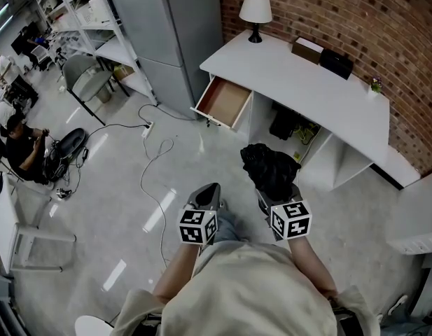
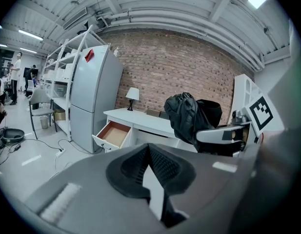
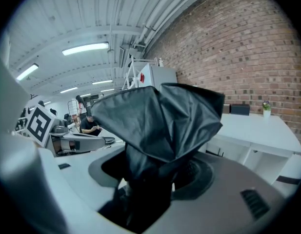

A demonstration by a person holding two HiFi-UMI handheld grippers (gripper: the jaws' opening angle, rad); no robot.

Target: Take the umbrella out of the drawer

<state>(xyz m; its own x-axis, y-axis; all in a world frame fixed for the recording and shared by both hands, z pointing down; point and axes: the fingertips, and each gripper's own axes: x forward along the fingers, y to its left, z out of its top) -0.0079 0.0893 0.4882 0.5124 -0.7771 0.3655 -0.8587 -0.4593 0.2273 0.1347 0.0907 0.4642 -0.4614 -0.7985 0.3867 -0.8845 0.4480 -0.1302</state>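
Your pale shirt (image 1: 251,292) fills the bottom of the head view, and both forearms reach forward from it over the grey floor (image 1: 124,187). Your right tongs (image 1: 273,191) are pinching the umbrella (image 1: 269,165), black and folded. In the right gripper view its crumpled fabric bunches up from between the two pads, which stand part-way apart with the cloth gripped between them. The umbrella hangs in the air in front of you, out of the drawer (image 1: 228,101) and well apart from it.

Your left tongs (image 1: 211,186) are pressed together with nothing between them, held just beside the right ones.

The drawer stands pulled out at the left end of the white tabletop (image 1: 293,75), its wooden bottom showing. On the tabletop a white-shaded lamp (image 1: 255,9) sits at the far corner. A tan box (image 1: 308,47) and a black box (image 1: 336,63) sit close to the brick wall (image 1: 356,12). A grey refrigerator (image 1: 166,26) stands to the left of the tabletop.
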